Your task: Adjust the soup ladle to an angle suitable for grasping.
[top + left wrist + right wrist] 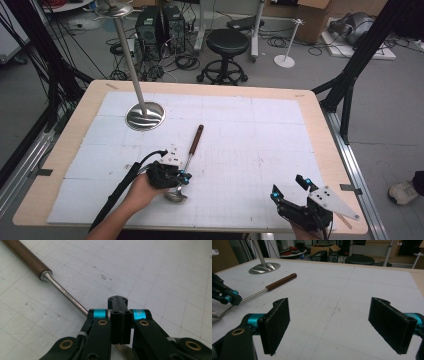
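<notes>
— Ladle (187, 159), wooden handle, steel shaft: location?
— Near-left of centre on the desk (310, 107), bowl nearest, handle pointing far.
— Left gripper (183, 176)?
— Jaws together, at the shaft near the bowl; whether clamped on it, cannot tell.
— Right gripper (291, 188)?
— Jaws apart, near-right, holding nothing.
— Other?
— Metal stand base (145, 115), far-left.

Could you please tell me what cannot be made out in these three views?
- Ladle bowl: in the high view the left gripper partly covers it; in the right gripper view the left edge cuts it off.
- Whether the shut left gripper pinches the shaft: its own body hides the contact.
- Stand top: cut off by the upper edge in the right gripper view.
- Right hand: cut off by the bottom edge in the high view, below the right gripper.
</notes>
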### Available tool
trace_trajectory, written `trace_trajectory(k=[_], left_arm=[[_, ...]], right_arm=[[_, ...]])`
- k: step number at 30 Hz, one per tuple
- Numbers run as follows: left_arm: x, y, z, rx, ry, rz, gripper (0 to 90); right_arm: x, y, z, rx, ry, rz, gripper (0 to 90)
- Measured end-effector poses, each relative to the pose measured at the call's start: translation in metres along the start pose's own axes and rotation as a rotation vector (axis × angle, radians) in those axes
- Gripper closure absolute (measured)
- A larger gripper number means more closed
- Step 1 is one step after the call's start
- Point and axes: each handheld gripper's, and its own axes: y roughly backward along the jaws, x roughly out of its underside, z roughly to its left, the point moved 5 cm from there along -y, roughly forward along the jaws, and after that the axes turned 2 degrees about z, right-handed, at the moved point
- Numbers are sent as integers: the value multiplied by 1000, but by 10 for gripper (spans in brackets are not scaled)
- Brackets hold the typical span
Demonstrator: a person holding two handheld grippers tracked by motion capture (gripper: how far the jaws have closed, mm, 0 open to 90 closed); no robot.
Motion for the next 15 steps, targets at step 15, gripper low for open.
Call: trace_trajectory(k=[15], left_arm=[[5, -1, -1, 13, -11, 58, 896]], right_arm=[[0, 0, 0, 2, 1, -2, 161]])
